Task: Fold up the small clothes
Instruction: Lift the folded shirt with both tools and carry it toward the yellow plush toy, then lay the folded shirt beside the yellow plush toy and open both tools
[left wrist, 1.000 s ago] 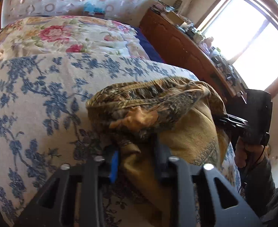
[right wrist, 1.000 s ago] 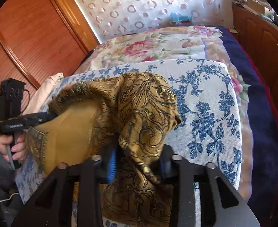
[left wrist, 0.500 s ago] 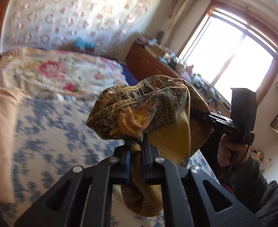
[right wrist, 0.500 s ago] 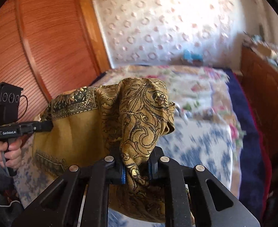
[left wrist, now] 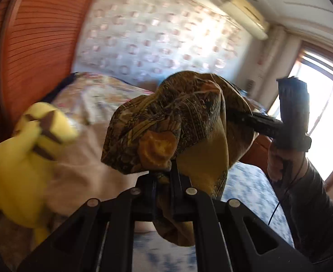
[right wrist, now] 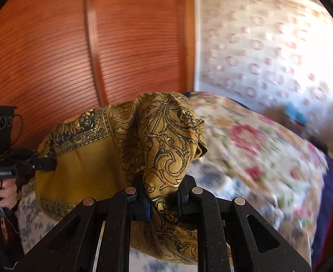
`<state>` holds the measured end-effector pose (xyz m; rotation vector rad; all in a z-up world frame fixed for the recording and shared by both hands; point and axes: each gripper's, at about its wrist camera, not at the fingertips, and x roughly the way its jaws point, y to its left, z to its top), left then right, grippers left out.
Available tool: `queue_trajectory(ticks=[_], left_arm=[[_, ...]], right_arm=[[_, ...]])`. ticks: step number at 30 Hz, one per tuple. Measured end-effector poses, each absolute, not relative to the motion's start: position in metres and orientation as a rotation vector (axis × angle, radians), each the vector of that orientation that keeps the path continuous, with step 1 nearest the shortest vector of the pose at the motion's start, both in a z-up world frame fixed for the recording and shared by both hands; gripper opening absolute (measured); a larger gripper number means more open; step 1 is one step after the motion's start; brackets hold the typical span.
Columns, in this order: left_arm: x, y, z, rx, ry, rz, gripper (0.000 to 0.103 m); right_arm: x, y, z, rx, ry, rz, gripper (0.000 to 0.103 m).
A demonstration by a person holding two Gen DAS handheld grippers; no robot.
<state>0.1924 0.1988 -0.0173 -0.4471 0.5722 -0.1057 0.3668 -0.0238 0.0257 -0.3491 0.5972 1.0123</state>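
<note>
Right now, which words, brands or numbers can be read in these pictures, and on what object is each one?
"GenRobot.AI", small and only partly sharp: on the side of the left gripper, seen from the right wrist.
Round marks on its black box: not readable as digits.
Nothing readable on the scarf or elsewhere.
</note>
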Motion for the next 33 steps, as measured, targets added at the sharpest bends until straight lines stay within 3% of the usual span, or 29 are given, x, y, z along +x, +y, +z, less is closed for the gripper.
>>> queue_trajectory(ticks=[10, 12, 17, 19, 27, 29, 33], left_arm=[[0.197, 0.245, -0.085, -0.496, 0.663, 0.037, 0.005], [0.199, 0.247, -0.091, -0.501, 0.678, 0.043, 0.005], [0.197, 0.248, -0.093, -0.5, 0.703, 0.072, 0.014], [0.192, 0.248, -0.09, -0.491, 0.699, 0.08, 0.016], [0.173, 0.24, -0.075, -0.394, 0.689, 0.124, 0.025], [0.167, 0.238, -0.069, -0.371, 0.681, 0.128, 0.034], [0.155, 0.234, -0.058, -0.34, 0.667, 0.144, 0.041]], right_arm=[[0.407, 0.138, -0.04, -0.514, 0.68, 1.091, 0.013], [0.414, 0.145, -0.051, -0.516, 0.704, 1.066, 0.019], [0.428, 0.14, -0.06, -0.452, 0.712, 0.985, 0.057], [0.428, 0.132, -0.056, -0.439, 0.688, 0.94, 0.062], [0.401, 0.107, -0.043, -0.358, 0.671, 0.973, 0.073], [0.389, 0.107, -0.047, -0.335, 0.664, 1.006, 0.073], [0.365, 0.115, -0.067, -0.343, 0.703, 1.042, 0.073]])
